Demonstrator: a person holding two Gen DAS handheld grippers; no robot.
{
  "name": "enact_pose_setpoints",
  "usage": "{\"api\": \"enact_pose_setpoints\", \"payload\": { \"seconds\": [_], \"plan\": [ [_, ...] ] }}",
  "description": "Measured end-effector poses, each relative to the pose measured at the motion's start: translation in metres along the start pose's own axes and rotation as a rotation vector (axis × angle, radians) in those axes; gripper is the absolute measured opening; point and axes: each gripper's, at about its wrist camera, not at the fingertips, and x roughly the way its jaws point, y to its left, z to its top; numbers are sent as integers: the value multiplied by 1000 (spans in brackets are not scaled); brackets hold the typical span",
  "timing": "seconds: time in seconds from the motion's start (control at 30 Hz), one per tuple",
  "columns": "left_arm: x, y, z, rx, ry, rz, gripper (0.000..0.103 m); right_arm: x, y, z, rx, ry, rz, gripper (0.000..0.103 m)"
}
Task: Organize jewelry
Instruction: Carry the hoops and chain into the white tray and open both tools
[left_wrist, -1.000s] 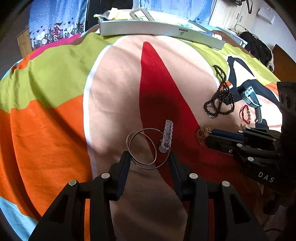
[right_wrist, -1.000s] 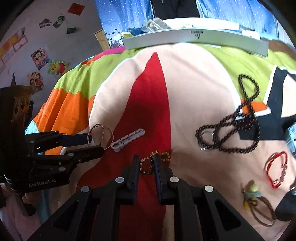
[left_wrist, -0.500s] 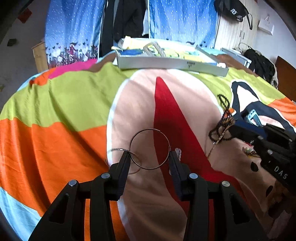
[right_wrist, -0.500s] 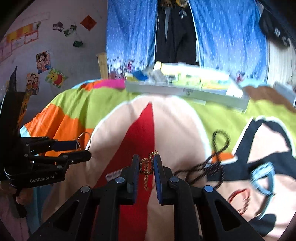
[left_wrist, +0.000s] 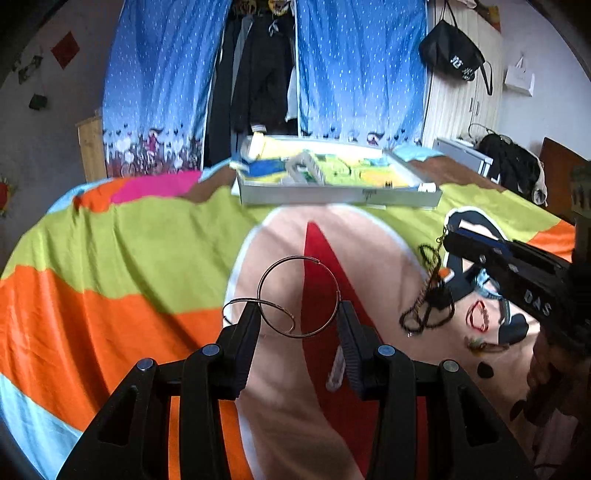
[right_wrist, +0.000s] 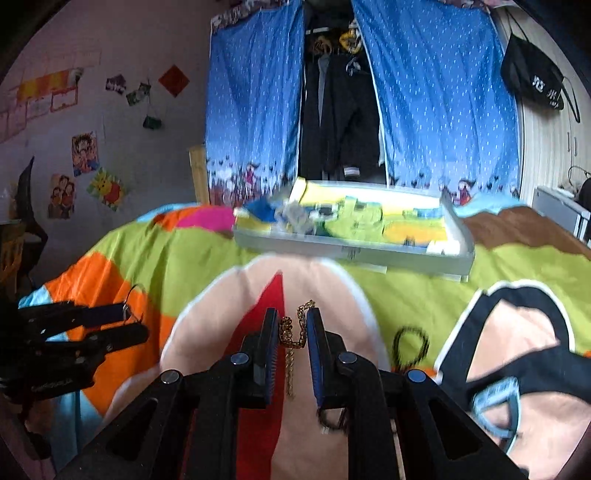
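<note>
So in the left wrist view the left gripper (left_wrist: 298, 319) sits bottom centre, lifted off the bed, with its jaws spread fairly wide and a pair of thin wire hoops (left_wrist: 297, 296) caught between them. The big hoop spans the gap from one jaw to the other; the smaller one hangs off toward the left jaw.

The right gripper (right_wrist: 291, 332) is bottom centre in its own view, jaws nearly closed and pinching a gold chain (right_wrist: 291, 334) that loops above the tips and dangles down between them. You can also spot that same chain hanging from it at the right edge of the left wrist view.

Everything's over a loud patchwork bedspread (left_wrist: 122, 258), green, orange, peach and red. On it, right of centre in the left view, lie a dark bead necklace (left_wrist: 428, 314), a small red bracelet (left_wrist: 478, 315) just beside it, and a pale little clip thing (left_wrist: 336, 373) low down by the right jaw.

At the top centre of both views there's a shallow grey tray (right_wrist: 354, 254) with blue, yellow and green stuff in it, too blurred to make out. Blue dotted curtains (right_wrist: 436, 96) hang behind it.
</note>
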Motion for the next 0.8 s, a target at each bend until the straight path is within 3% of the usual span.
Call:
{"api": "enact_pose_setpoints", "payload": {
  "seconds": [0.17, 0.37, 0.6, 0.8],
  "plan": [
    [5, -2, 18, -34, -13, -8, 37, 11, -19, 24, 29, -59, 31, 15],
    [32, -13, 76, -45, -41, -43, 37, 26, -56, 65, 42, -158, 35, 15],
    [91, -32, 160, -107, -83, -103, 37, 48, -107, 95, 75, -250, -12, 15],
    [157, -51, 192, -140, -46, -147, 37, 82, -146, 85, 177, -229, -39, 15]
  ]
}}
